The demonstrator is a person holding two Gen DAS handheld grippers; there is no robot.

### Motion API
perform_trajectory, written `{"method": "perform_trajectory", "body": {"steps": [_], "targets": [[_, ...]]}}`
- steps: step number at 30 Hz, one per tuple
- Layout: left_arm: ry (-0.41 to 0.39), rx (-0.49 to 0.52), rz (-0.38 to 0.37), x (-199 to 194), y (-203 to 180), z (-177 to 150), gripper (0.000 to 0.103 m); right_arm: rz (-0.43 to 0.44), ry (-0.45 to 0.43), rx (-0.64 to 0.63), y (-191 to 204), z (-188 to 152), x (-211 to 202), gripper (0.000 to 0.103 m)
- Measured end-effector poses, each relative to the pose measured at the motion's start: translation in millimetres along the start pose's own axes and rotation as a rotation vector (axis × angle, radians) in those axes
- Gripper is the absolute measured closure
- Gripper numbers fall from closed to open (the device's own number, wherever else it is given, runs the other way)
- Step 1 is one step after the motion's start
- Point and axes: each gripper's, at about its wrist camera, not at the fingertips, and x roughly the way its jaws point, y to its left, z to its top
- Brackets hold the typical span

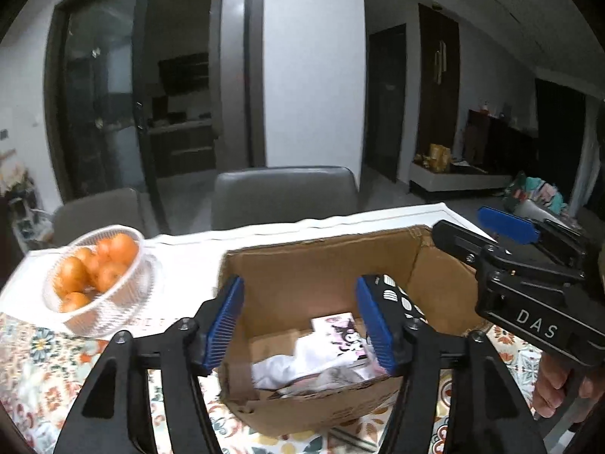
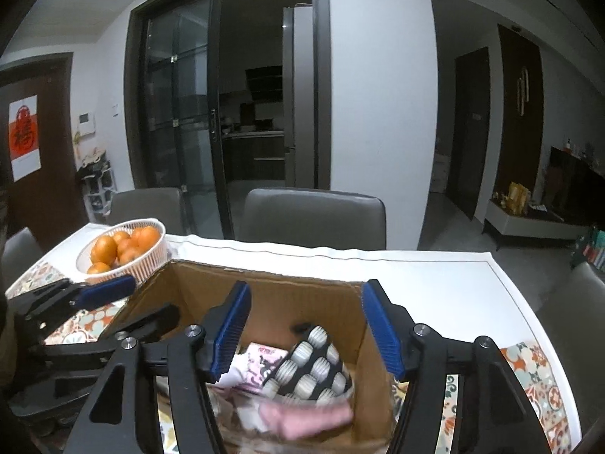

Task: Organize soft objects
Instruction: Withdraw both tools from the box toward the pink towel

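Observation:
An open cardboard box (image 1: 321,265) (image 2: 272,295) stands on the table. Inside lie a white cloth (image 1: 298,359), a pink printed packet (image 1: 344,333) (image 2: 261,363), a black pad with white ribbed bumps (image 2: 310,363) (image 1: 397,295) and a blurred pink soft item (image 2: 310,416). My left gripper (image 1: 298,325) is open and empty above the box's near side. My right gripper (image 2: 306,329) is open and empty over the box; it also shows in the left wrist view (image 1: 465,230) at the box's right. The left gripper shows in the right wrist view (image 2: 140,302) at the box's left.
A white mesh basket (image 1: 113,317) (image 2: 151,261) of oranges (image 1: 109,265) stands left of the box. The table has a patterned cloth (image 1: 30,348) and a white runner (image 2: 435,276). Grey chairs (image 1: 283,193) (image 2: 314,215) stand behind the table.

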Motion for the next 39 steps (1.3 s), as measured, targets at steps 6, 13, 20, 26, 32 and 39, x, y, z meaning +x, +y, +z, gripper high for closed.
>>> {"method": "perform_trajectory", "body": {"steps": [6,13,20,26,32,39], "targets": [[-0.034,-0.005,0.061,-38,1,-5,0.035,-0.020,-0.032,-0.006,4,-3,-27,0.035],[-0.028,-0.043,0.068,-75,6,-13,0.034,-0.009,-0.059,0.032,12,-9,-67,0.035],[-0.025,-0.037,0.080,-106,2,-29,0.034,0.009,-0.058,0.056,20,-26,-100,0.035],[-0.008,-0.034,0.085,-124,-6,-44,0.034,-0.003,-0.050,0.084,21,-39,-120,0.035],[0.025,-0.045,0.078,-132,-11,-61,0.034,-0.026,-0.024,0.093,19,-55,-134,0.035],[0.081,-0.056,0.055,-131,-17,-87,0.034,-0.044,0.016,0.086,19,-79,-144,0.035]]}}
